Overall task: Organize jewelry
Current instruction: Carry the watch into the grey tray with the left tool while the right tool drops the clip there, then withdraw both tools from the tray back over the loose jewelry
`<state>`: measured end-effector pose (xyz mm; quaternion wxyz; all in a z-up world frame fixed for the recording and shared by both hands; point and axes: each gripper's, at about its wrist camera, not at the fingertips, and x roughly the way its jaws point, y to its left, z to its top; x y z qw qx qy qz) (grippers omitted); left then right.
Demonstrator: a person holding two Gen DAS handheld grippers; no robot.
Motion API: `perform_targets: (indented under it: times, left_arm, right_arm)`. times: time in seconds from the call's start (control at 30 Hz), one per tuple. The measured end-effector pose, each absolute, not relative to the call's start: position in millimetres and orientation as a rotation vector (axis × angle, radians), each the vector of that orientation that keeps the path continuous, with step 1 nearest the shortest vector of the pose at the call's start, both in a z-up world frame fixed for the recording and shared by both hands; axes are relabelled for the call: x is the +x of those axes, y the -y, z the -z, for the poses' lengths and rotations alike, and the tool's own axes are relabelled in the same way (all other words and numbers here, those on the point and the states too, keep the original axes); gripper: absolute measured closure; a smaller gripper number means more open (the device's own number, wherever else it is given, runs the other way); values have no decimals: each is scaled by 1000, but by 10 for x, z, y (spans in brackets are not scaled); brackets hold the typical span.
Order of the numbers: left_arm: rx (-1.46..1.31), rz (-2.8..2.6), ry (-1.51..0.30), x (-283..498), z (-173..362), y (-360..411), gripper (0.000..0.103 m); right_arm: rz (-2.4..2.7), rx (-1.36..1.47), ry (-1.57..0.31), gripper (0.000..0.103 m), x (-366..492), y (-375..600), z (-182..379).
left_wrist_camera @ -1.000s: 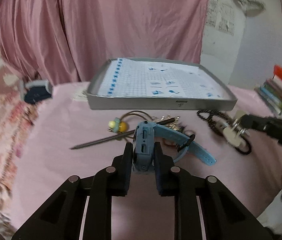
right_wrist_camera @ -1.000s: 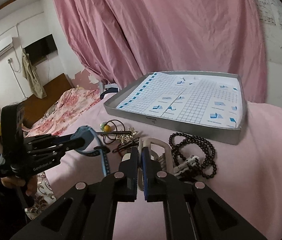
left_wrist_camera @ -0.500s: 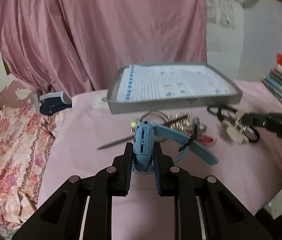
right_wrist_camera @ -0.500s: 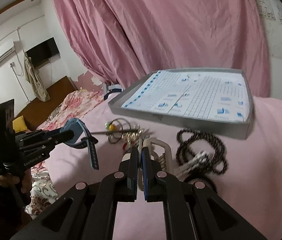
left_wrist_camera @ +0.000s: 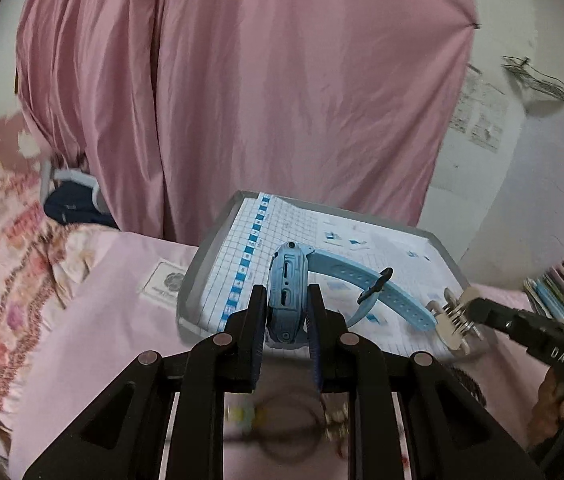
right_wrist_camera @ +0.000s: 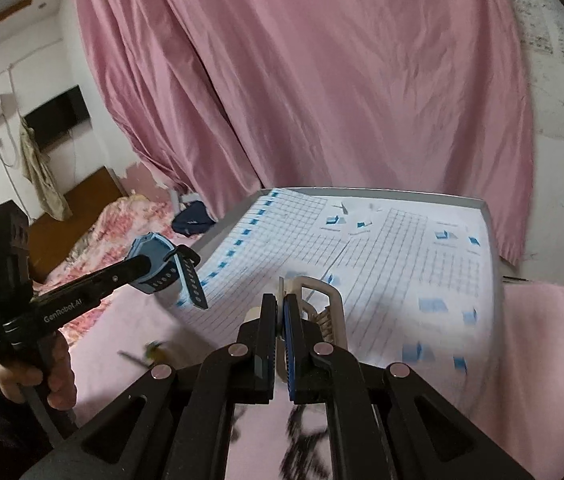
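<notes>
Left wrist view: left hand-held gripper (left_wrist_camera: 286, 312) clamps watch (left_wrist_camera: 288, 292) by case, strap trailing right over tray (left_wrist_camera: 201, 268). Tray lies straight ahead, just below and beyond watch.

Right wrist view: right hand-held gripper (right_wrist_camera: 280, 322) pinches hair clip (right_wrist_camera: 318, 300), held over tray's near edge, long axis pointing far. Both arms about equally near tray.

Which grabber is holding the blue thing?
The left gripper. It is shut on the blue watch, strap dangling over the grey tray. The right gripper holds a cream-coloured hair clip instead.
</notes>
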<state>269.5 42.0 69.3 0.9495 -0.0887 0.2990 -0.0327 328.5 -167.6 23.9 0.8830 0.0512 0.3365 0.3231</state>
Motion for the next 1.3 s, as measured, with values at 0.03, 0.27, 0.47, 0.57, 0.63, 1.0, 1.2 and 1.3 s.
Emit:
perform_targets:
  times: [0.03,0.27,0.47,0.57,0.63,1.0,1.2,1.3]
  left_arm:
    - [-183,60,-624,2781,-671,-450,87]
    - [-223,-3,-764,3233,-402,-595,87]
    - [-241,16,-813,3275,-228,-577,87]
    - [-247,22,-828,3284,-190,-576,87]
    - [-259,19,-835,3278,-178,-581,86]
    - [-325,24,-707,2949,-522,-614,25]
    - [-348,50,-535,2435,-733,-574,3]
    - [-330,68,-466,2170,-820,-511,3]
  right_arm:
    - [-669,108,-713,99,3365,1646,-214]
    - [-660,90,-778,99,3651,1486,-16]
    - [-650,48,-774,98,3608,1432,19]
    - [-638,39,-773,98,3596,1419,7]
    - [-629,37,-782,94,3590,1427,10]
    - [-594,123,-708,20,3219,1843,-175]
    - [-648,209,-596,0,2718,2211,-319]
    - [-634,215,-540,0,2449,2334,-359]
